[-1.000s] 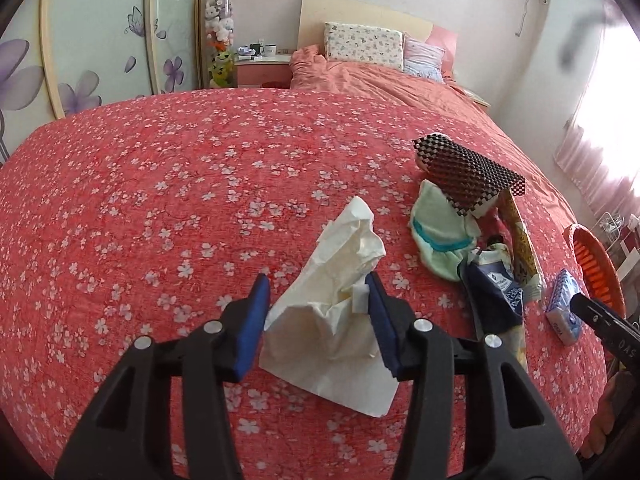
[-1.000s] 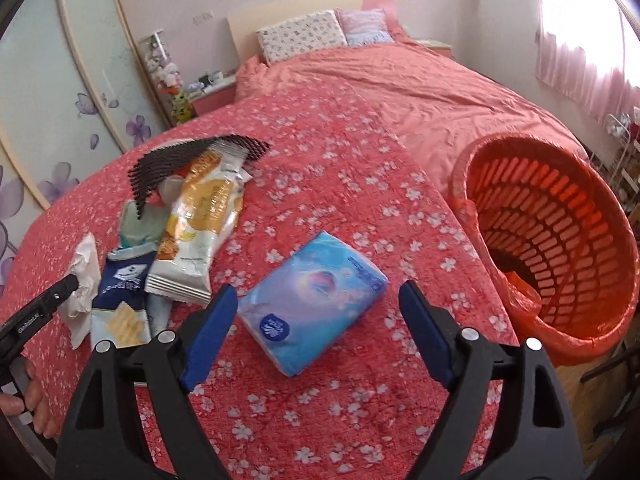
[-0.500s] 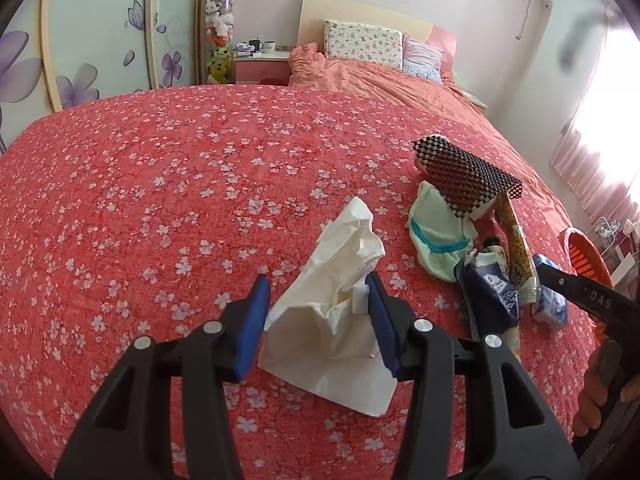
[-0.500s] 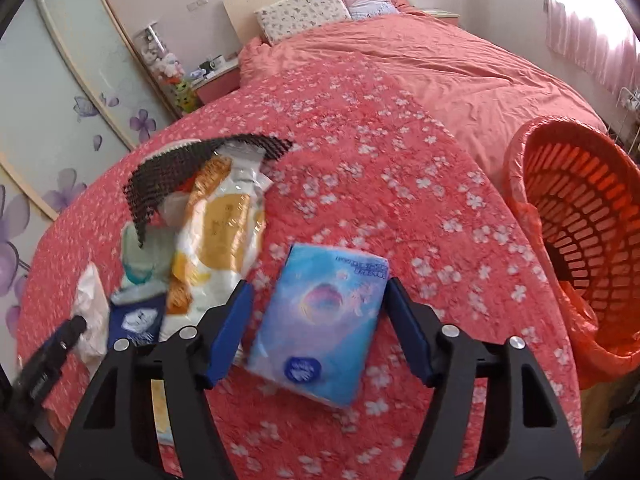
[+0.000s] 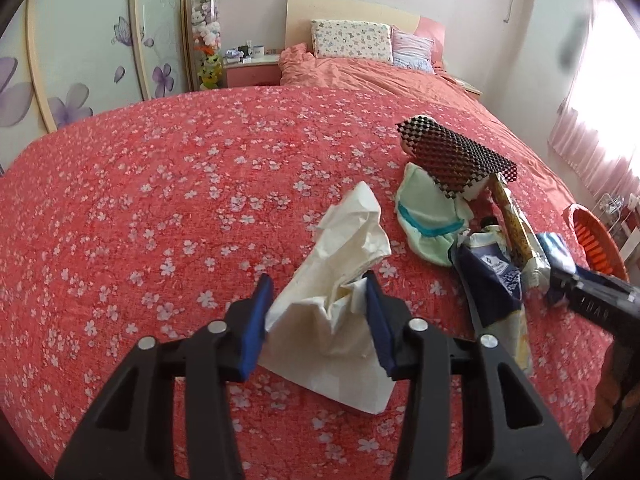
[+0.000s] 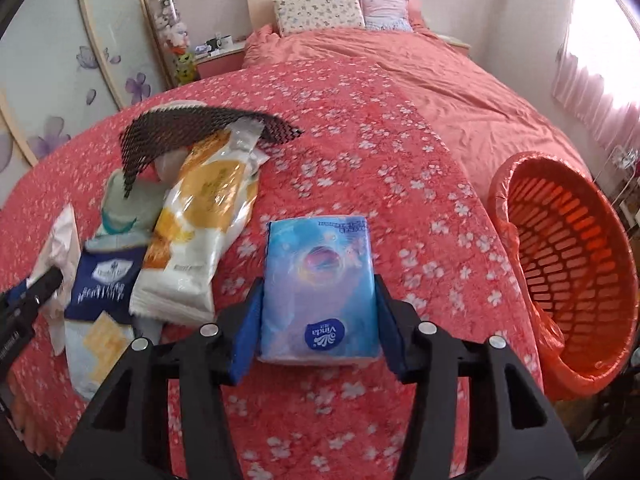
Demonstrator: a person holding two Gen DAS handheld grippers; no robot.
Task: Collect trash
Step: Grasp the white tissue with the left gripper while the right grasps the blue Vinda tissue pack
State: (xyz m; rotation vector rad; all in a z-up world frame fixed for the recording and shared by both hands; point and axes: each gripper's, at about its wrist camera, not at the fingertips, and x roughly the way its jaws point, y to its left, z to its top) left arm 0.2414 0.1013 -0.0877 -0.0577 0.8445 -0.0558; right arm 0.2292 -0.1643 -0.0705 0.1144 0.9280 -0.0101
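The right tool [image 6: 318, 332] is gripping a blue tissue pack [image 6: 318, 288] by its sides, just above the red flowered bed [image 6: 360, 128]. The left tool [image 5: 318, 316] is pinching a crumpled white tissue [image 5: 340, 276] lying on the bed. Wrappers [image 6: 200, 232] are lying between them; an orange basket [image 6: 568, 264] is standing beside the bed's right edge.

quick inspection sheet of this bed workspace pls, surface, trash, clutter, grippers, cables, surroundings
surface: red floral bedspread, trash piled on one part
job's things: crumpled tissue; blue tissue pack; yellow snack bag; navy wrapper; black mesh sleeve; orange basket beside the bed
clutter: pale green item under the mesh
grippers: left gripper jaws shut on tissue; right gripper jaws shut on pack
cables: nothing seen
surroundings: pillows, nightstand, curtained window
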